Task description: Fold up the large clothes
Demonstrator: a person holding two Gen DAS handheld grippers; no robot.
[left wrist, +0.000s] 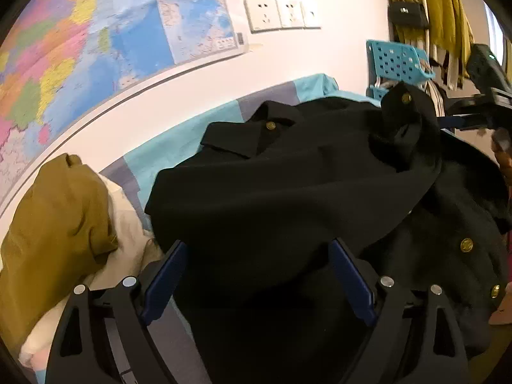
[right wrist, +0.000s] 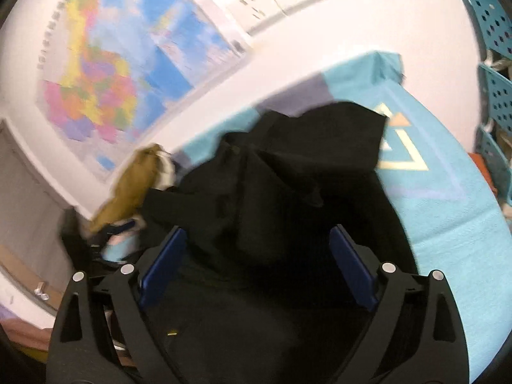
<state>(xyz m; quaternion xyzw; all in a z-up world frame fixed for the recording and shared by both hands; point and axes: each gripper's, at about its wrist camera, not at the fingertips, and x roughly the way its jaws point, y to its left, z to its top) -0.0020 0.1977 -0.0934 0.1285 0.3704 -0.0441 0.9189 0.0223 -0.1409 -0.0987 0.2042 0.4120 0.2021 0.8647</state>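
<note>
A black coat with gold buttons lies partly folded on the teal and grey cloth-covered table, collar toward the wall. My left gripper is open, its blue pads either side of the coat's near edge, with fabric between them. The other gripper shows at the right edge by a raised fold of the coat. In the right wrist view the black coat is bunched under my right gripper, which is open with dark fabric between the pads. That view is blurred.
An olive garment on a white one lies left of the coat. Wall with a map and sockets behind. Teal perforated racks and hanging mustard clothes stand at the right. Bare teal tablecloth lies right of the coat.
</note>
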